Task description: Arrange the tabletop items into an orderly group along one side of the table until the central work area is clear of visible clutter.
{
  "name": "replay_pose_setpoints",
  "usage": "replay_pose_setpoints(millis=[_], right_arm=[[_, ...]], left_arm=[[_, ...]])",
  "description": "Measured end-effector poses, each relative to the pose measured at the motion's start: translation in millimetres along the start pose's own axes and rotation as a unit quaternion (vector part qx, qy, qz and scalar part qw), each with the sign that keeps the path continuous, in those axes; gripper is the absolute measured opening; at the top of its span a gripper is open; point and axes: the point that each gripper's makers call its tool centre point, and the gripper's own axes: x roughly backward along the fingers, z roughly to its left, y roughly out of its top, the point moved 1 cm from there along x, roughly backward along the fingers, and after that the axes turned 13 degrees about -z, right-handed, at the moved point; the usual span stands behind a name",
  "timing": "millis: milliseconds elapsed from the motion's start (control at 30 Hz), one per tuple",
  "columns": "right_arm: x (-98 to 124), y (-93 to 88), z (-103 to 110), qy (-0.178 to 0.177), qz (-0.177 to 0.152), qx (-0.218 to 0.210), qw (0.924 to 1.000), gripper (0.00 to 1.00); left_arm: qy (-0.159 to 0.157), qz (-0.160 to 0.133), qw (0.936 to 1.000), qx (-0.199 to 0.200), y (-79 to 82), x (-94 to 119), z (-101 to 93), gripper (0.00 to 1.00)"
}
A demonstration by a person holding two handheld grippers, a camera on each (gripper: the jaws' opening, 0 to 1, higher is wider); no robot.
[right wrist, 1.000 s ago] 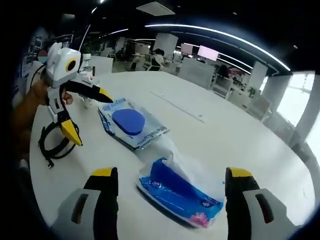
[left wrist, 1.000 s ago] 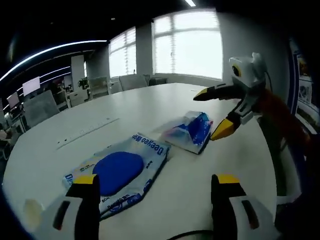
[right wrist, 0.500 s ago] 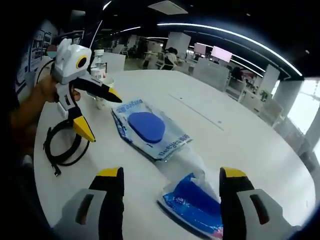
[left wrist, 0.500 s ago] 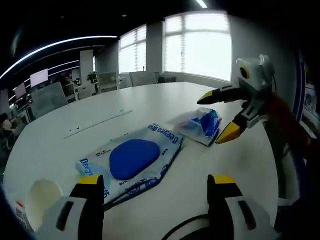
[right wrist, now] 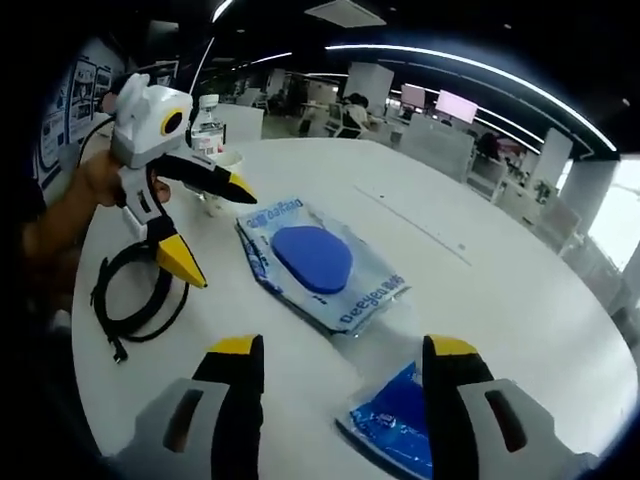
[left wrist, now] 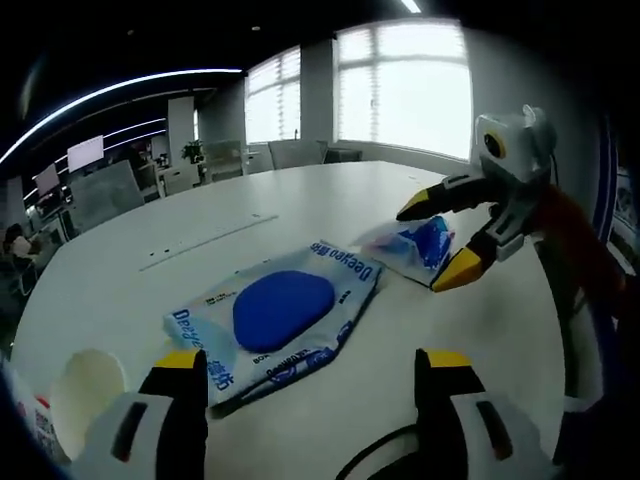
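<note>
Both claws released, drawn back; tissue pack now nearer right claw.

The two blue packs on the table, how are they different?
The wipes pack lies flat and spread out; the tissue pack looks crumpled and puffed up. The wipes pack has a big blue oval lid on a pale wrapper; the tissue pack is mostly blue with a clear end. The wipes pack looks larger. Both are soft plastic packs lying on the white table.

"Deeyeo" on wet-wipes pack
</note>
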Motion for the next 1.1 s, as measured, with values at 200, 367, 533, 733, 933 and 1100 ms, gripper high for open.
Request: replay_pose_setpoints(millis=[200, 367, 533, 733, 933, 1100], right_arm=[[-6.0, -2.8, -1.1, 0.007, 0.002, -0.003, 1.0, 0.57], [-8.0, -4.3, 0.1, 0.009, 0.004, -0.006, 0.9999, 0.54], [-11.8, -9.1, 3.4, 0.012, 0.005, -0.008, 0.9999, 0.49], [-16.9, -15.1, 10.3, 0.021, 0.015, 0.012, 0.9996, 0.42], [-23.1, -14.7, 6.9, 0.028, 0.014, 0.012, 0.9994, 0.38], [-29.8, -15.8, 8.1, 0.027, 0.012, 0.009, 0.9995, 0.35]], left_arm=[[0.011, 0.007, 0.9999, -0.002, -4.1, -2.7, 6.6, 0.84], [0.019, 0.008, 0.9998, 0.001, -5.5, -3.6, 9.3, 0.83], [0.019, 0.012, 0.9997, -0.003, -7.1, -5.2, 8.3, 0.82], [0.015, 0.029, 0.9992, -0.024, -12.2, -9.6, 5.8, 0.77], [0.007, 0.034, 0.9991, -0.025, -11.8, -11.6, 4.6, 0.74], [0.001, 0.037, 0.999, -0.026, -12.8, -14.1, 3.6, 0.68]])
